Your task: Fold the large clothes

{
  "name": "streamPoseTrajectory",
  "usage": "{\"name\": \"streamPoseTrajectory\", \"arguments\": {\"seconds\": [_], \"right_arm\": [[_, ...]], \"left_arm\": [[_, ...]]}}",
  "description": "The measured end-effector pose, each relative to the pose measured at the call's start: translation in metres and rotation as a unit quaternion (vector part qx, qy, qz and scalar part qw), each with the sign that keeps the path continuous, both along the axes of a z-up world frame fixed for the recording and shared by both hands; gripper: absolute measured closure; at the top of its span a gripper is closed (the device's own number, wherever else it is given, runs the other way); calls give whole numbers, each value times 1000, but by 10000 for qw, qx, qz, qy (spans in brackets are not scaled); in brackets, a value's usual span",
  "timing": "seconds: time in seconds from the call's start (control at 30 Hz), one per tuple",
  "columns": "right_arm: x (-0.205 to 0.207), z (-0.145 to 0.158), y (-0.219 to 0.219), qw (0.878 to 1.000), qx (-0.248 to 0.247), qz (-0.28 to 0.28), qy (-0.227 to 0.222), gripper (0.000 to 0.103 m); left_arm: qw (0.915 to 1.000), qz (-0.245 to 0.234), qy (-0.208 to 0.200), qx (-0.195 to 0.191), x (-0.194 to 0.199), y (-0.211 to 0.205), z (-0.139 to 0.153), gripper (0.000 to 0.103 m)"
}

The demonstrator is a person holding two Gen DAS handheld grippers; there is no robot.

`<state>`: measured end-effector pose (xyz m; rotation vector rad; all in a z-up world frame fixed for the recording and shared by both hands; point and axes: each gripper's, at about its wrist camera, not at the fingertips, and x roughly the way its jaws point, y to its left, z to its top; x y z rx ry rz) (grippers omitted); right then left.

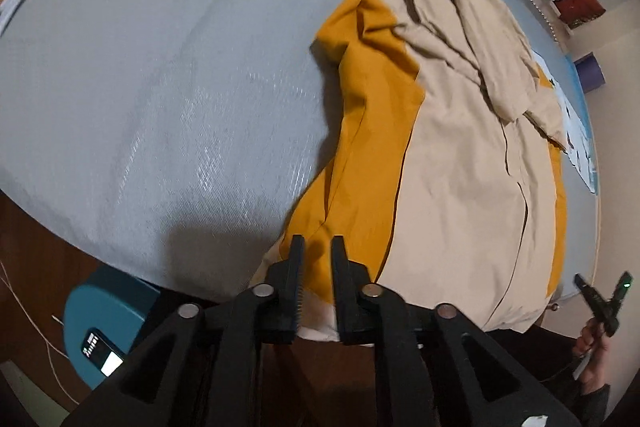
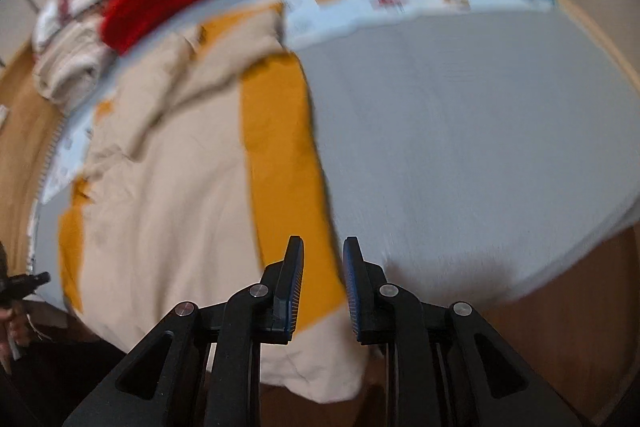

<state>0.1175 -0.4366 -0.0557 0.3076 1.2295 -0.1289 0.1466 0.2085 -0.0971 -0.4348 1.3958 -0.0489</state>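
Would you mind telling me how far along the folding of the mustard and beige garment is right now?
Partly done: the mustard and beige garment lies lengthwise on the grey bed, its upper part already turned in over the body. In hand: nothing; the left gripper and right gripper are open above the near hem, which hangs over the bed's edge. Left: gripping the hem and folding it up.
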Motion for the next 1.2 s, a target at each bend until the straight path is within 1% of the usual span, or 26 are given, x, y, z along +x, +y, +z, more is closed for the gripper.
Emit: {"name": "streamPoseTrajectory", "arguments": {"seconds": [0.03, 0.1, 0.2, 0.27, 0.33, 0.47, 0.67, 0.73, 0.9, 0.93, 0.97, 1.0, 1.03, 1.07, 1.1, 1.13, 1.2], "right_arm": [[0, -5, 0, 9999, 25, -43, 127, 81], [1, -14, -4, 9994, 188, -82, 282, 81], [1, -21, -6, 9990, 181, -88, 406, 78], [1, -25, -8, 9985, 213, -107, 489, 72], [2, -31, -8, 9978, 219, -98, 624, 68], [4, -43, -3, 9961, 255, -5, 846, 66], [11, -57, 12, 9926, 345, 326, 1116, 65], [12, -60, 17, 9918, 186, 455, 1177, 65], [13, -59, 21, 9918, 69, 500, 1178, 65], [12, -58, 22, 9918, 61, 527, 1165, 67], [12, -58, 23, 9917, 49, 573, 1153, 74], [11, -57, 25, 9914, 1, 651, 1134, 79], [12, -57, 28, 9915, -30, 688, 1104, 86], [12, -54, 29, 9920, -17, 711, 1044, 90], [11, -51, 30, 9926, 28, 710, 983, 93], [10, -45, 30, 9937, 84, 701, 873, 96], [8, -32, 29, 9954, 155, 680, 653, 97]], "left_arm": [[10000, -13, 47, -35, 0, -1, -2, 77], [9999, -54, 125, 17, 1, -2, -6, 69], [9995, -31, 265, 138, 3, -2, -14, 63], [9991, 37, 392, 146, 4, 1, -20, 61], [9984, 60, 522, 194, 5, 2, -27, 58], [9970, -47, 721, 275, 6, -1, -37, 56], [9946, -156, 927, 451, 6, -6, -51, 56], [9942, -199, 926, 511, 7, -9, -53, 56], [9920, -514, 887, 735, 10, -24, -57, 56], [9912, -586, 879, 798, 9, -28, -58, 58], [9906, -659, 857, 834, 9, -31, -58, 62], [9901, -706, 854, 864, 9, -34, -58, 69], [9895, -761, 840, 894, 8, -37, -57, 76], [9896, -802, 820, 869, 7, -39, -56, 82], [9901, -861, 770, 797, 6, -42, -53, 93], [9901, -921, 708, 785, 4, -46, -50, 95], [9881, -1122, 539, 905, 0, -55, -39, 97]]}}
